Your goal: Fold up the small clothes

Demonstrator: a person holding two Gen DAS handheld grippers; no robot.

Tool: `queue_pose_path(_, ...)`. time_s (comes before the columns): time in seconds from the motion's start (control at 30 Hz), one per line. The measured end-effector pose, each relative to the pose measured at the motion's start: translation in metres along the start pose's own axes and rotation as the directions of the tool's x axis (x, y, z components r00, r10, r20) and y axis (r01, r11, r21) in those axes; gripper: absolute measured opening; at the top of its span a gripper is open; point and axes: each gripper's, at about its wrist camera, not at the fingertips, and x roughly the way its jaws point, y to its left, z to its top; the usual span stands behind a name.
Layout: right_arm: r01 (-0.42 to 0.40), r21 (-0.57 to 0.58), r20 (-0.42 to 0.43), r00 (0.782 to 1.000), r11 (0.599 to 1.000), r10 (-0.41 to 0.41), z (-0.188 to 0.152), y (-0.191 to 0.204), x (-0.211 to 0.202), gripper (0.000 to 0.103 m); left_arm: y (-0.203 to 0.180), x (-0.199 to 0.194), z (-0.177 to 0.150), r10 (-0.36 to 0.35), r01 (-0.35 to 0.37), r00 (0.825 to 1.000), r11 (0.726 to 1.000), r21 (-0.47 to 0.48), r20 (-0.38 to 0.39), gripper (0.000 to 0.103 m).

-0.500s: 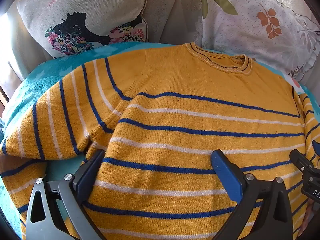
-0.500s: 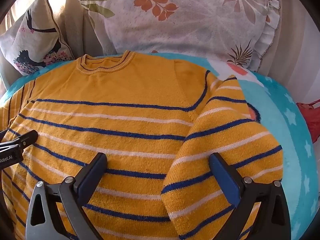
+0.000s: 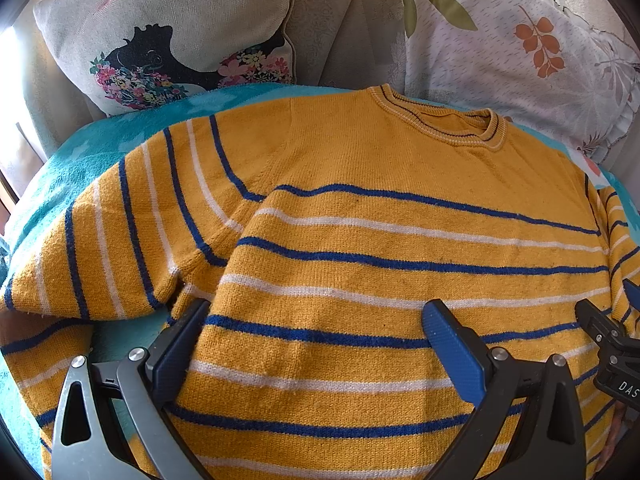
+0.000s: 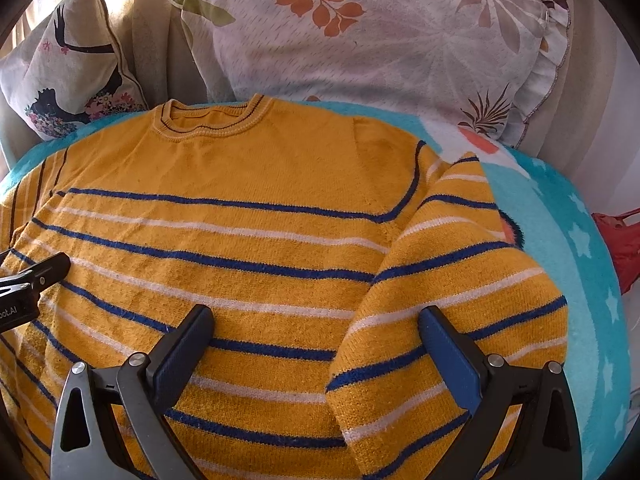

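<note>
On the teal blanket (image 3: 100, 152), both my left tongs (image 3: 316, 344) and right tongs (image 4: 316, 344) hang open over the striped sweater (image 3: 360, 248); a shallow pinch could drag only the top knit layer and skew the fold.

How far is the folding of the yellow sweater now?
Done: the sweater lies flat, face up on the teal blanket, collar toward the pillows.
In hand: nothing; the left gripper and right gripper hover open above it.
Left: both sleeves and the body are unfolded.
</note>
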Motion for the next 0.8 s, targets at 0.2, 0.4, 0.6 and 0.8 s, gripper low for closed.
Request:
queue_pose_path(0.2,0.028,-0.028,0.008,1.000,0.999,-0.027,0.0033,0.0006,0.0034,0.103,0.0005,-0.0004,-0.0005,-0.001,0.001,1.000,1.000,0.000,0.000,0.103)
queue_pose_path(0.4,0.047,-0.037,0.042,0.998,0.998,-0.045,0.0038,0.0016,0.0040,0.103,0.0004,-0.0005,-0.0006,-0.001,0.001,1.000,1.000,-0.001,-0.001,0.103)
queue_pose_path(0.6,0.026,-0.027,-0.009,1.000,0.999,-0.026,0.0038,0.0007,0.0049,0.103,0.0004,-0.0008,-0.0010,-0.003,0.003,1.000,1.000,-0.001,0.000,0.103)
queue_pose_path(0.8,0.022,-0.023,0.001,1.000,0.999,-0.022,0.0044,0.0008,0.0040,0.103,0.0001,-0.0007,-0.0007,-0.003,0.003,1.000,1.000,-0.002,-0.001,0.103)
